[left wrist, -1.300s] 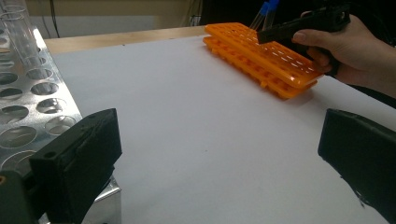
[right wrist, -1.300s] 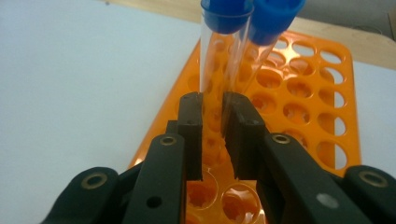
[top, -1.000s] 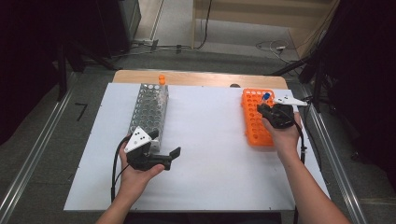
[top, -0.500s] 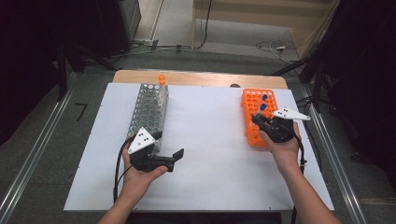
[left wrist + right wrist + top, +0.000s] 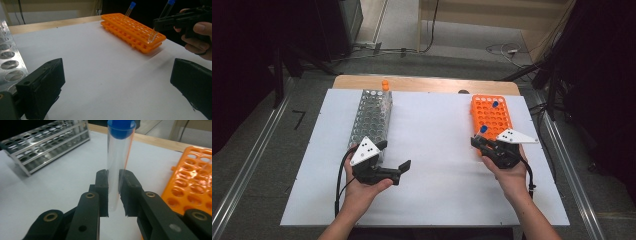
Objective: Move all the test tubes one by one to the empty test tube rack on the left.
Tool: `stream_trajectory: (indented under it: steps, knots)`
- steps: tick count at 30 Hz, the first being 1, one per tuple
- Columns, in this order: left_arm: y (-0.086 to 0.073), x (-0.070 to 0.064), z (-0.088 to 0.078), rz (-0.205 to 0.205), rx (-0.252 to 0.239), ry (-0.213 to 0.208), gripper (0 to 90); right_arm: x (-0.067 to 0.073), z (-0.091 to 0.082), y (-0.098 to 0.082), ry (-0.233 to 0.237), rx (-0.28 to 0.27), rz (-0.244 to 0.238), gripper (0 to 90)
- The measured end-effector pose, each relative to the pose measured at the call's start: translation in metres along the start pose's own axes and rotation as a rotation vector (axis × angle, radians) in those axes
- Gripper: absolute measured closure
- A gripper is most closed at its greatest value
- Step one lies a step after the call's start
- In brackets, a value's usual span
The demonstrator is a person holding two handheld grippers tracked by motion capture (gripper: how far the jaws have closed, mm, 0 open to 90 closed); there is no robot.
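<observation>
Now the right gripper (image 5: 113,192) has its jaws clamped on a clear plastic test tube with a blue cap (image 5: 117,162), holding it upright.
That tube hangs just above the near edge of the orange plastic tube rack (image 5: 491,117), where a second blue-capped tube (image 5: 495,104) stands at the far end. Over by the perforated steel rack (image 5: 371,117), the left gripper (image 5: 393,170) rests low above the white table (image 5: 432,165), jaws spread wide with nothing between them.

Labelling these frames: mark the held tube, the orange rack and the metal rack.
held tube (image 5: 117,170), right gripper view, on its clear wall above the jaws.
orange rack (image 5: 492,117), high view, on its holed top.
metal rack (image 5: 371,117), high view, on its holed top plate.
</observation>
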State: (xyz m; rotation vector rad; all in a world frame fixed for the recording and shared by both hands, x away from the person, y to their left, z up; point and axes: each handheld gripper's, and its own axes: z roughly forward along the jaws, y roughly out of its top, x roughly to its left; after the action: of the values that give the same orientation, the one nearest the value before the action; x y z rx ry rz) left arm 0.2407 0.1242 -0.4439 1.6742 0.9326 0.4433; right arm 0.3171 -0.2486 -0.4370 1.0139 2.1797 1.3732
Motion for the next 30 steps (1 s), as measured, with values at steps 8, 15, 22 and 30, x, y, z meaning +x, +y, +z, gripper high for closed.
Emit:
stream_trajectory:
  steps: [8,15,22,30]
  knots:
    - [0.0,-0.006,0.002,0.015,0.005,-0.023,0.0,0.022,0.004,-0.007,0.064,0.009,-0.026,75.0]
    - [0.001,-0.011,0.003,0.021,0.008,-0.044,0.0,0.042,0.008,-0.01,0.115,0.024,-0.05,75.0]
    - [0.002,-0.014,0.003,0.011,-0.004,-0.058,0.1,0.059,0.013,-0.011,0.163,0.036,-0.069,75.0]
    - [0.004,-0.019,0.005,0.017,-0.009,-0.077,0.3,0.077,0.019,-0.012,0.208,0.051,-0.091,75.0]
